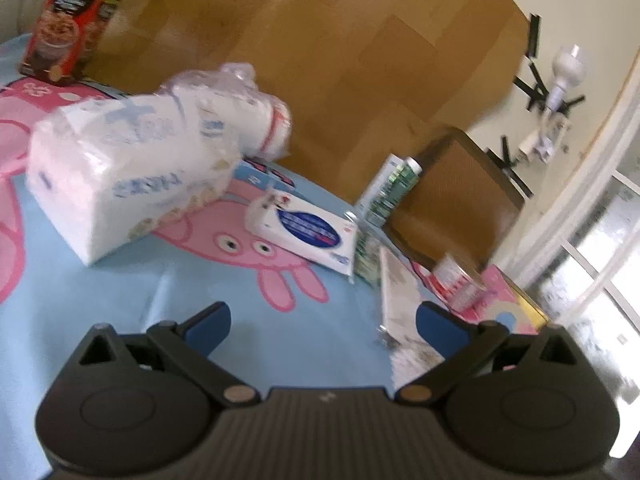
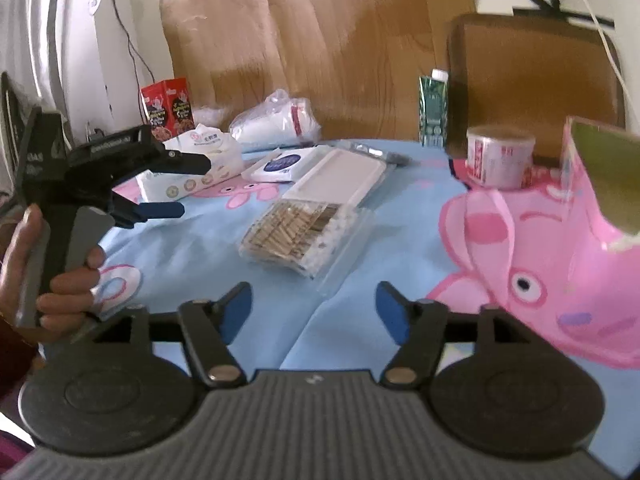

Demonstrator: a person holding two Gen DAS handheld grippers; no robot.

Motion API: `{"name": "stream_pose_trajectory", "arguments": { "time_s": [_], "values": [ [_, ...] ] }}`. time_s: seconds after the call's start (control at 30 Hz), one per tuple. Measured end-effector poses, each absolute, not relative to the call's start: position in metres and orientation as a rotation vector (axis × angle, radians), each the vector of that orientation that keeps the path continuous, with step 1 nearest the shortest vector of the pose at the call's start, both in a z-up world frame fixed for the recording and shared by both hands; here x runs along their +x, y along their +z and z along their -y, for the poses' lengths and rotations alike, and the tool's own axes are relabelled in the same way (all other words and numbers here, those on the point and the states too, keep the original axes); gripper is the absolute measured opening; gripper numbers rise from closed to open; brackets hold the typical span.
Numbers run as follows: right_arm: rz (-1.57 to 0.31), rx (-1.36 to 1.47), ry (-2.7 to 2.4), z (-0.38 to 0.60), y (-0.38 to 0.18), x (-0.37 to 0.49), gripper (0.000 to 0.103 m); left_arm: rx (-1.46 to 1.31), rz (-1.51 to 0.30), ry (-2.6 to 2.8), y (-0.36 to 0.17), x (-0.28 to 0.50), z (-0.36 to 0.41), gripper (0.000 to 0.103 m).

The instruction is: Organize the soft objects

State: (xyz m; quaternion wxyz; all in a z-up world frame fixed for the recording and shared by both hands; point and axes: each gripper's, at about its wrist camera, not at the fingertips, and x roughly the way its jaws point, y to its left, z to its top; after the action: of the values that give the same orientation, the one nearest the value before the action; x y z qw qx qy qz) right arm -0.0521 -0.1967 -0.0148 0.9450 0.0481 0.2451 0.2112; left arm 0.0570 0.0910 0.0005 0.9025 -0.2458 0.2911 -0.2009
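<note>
A white tissue pack [image 1: 120,176] lies on the blue cartoon tablecloth [image 1: 168,304], ahead and left of my open left gripper [image 1: 324,320]. Behind it lies a plastic bag of white cotton pads [image 1: 248,120]. A flat wet-wipes pack [image 1: 312,232] lies ahead of the gripper. In the right wrist view my right gripper [image 2: 316,308] is open and empty. The left gripper [image 2: 180,188] shows open at the left, next to the tissue pack [image 2: 200,164]. The cotton pads bag [image 2: 276,120] and wipes pack [image 2: 284,164] lie farther back.
A clear box of cotton swabs [image 2: 304,236] with its white lid [image 2: 344,176] lies mid-table. A pink gift bag [image 2: 552,248] stands right. A red-and-white tub [image 2: 500,156], a green carton [image 2: 434,108] and a red snack box [image 2: 168,108] stand along the back. A brown chair [image 2: 532,76] is behind.
</note>
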Motion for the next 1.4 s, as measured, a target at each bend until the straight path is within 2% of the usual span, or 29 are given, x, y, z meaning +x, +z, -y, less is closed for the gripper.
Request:
{"name": "stream_pose_trajectory", "arguments": {
  "time_s": [0.23,0.33,0.37,0.4,0.43,0.5,0.63,0.77,1.13,1.17,1.27,1.3,1.33,1.4],
  "values": [
    [-0.500,-0.014,0.475,0.177,-0.016,-0.031,0.076,-0.476,-0.673,-0.554,0.007,0.058,-0.048,0.102],
    [-0.519,-0.071,0.483,0.163,-0.018,-0.015,0.076,-0.423,-0.714,-0.573,0.006,0.059,-0.025,0.092],
    [-0.532,-0.076,0.485,0.160,-0.019,-0.011,0.075,-0.400,-0.743,-0.586,0.003,0.059,-0.016,0.082],
    [-0.538,-0.069,0.489,0.159,-0.020,-0.007,0.072,-0.381,-0.767,-0.595,0.000,0.059,-0.007,0.075],
    [-0.529,-0.062,0.488,0.158,-0.020,-0.006,0.060,-0.352,-0.744,-0.580,0.001,0.054,-0.002,0.073],
    [-0.514,-0.070,0.474,0.158,-0.019,-0.008,0.048,-0.317,-0.751,-0.566,0.004,0.050,0.007,0.073],
    [-0.473,-0.051,0.420,0.171,-0.013,-0.022,0.039,-0.344,-0.713,-0.621,0.025,0.043,0.015,0.073],
    [-0.387,0.007,0.343,0.198,0.002,-0.039,0.038,-0.301,-0.615,-0.733,0.062,0.035,0.045,0.073],
    [-0.241,0.125,-0.006,0.312,0.028,-0.066,0.038,-0.130,-0.525,-1.009,0.110,0.038,0.197,0.074],
    [-0.243,0.136,-0.034,0.323,0.027,-0.068,0.038,-0.123,-0.531,-1.022,0.109,0.039,0.210,0.075],
    [-0.266,0.170,-0.114,0.348,0.016,-0.070,0.042,-0.089,-0.558,-1.043,0.100,0.039,0.244,0.089],
    [-0.279,0.177,-0.146,0.354,0.012,-0.069,0.052,-0.072,-0.560,-1.035,0.096,0.037,0.251,0.092],
    [-0.297,0.183,-0.187,0.361,0.009,-0.069,0.067,-0.062,-0.559,-1.025,0.094,0.037,0.252,0.093],
    [-0.304,0.215,-0.242,0.371,0.003,-0.073,0.073,-0.063,-0.558,-1.016,0.090,0.036,0.247,0.098]
  ]
}}
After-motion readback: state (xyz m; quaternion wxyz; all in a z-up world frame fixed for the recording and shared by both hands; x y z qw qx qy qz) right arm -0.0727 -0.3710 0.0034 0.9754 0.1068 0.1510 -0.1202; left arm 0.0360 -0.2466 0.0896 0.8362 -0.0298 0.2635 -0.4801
